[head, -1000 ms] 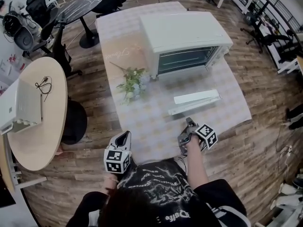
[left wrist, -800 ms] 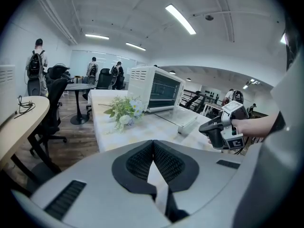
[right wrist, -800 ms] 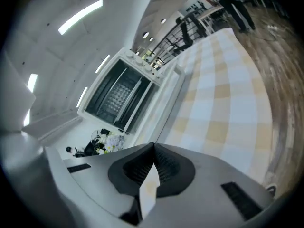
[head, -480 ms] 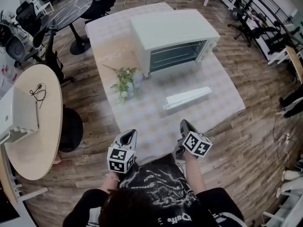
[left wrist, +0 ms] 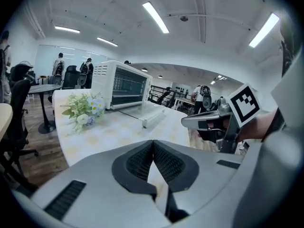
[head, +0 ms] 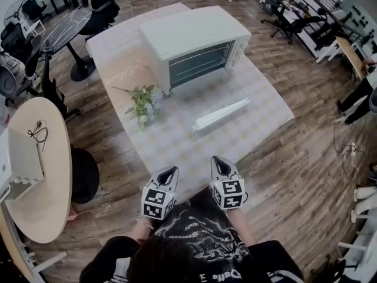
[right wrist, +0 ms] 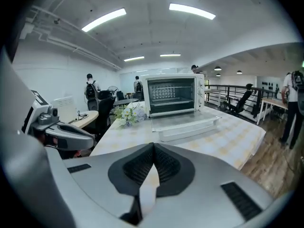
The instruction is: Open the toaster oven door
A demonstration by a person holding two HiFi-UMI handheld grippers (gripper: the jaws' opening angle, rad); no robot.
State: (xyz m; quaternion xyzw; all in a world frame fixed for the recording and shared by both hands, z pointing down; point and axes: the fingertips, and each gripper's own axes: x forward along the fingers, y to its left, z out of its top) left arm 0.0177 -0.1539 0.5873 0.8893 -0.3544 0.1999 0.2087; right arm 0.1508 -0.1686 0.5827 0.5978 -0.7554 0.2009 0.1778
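Observation:
The white toaster oven (head: 188,40) stands at the far side of the checked table (head: 177,146). Its glass door (head: 209,96) lies folded down flat, with the white handle bar (head: 222,114) toward me. Both grippers hang side by side over the table's near edge, well short of the door. My left gripper (head: 171,171) is shut with nothing in it, and so is my right gripper (head: 219,160). In the right gripper view the oven (right wrist: 171,95) faces me with its open door (right wrist: 183,123) beyond the closed jaws. The left gripper view shows the oven (left wrist: 121,85) from its side.
A small bunch of flowers (head: 141,105) lies on the table left of the oven. A round wooden table (head: 35,181) and a black stool (head: 85,173) stand to my left. Office chairs and people are at the room's far end.
Both grippers have drawn back from the table toward my body. The right one has risen and rolled upright, its marker cube now facing up. The oven door stays down.

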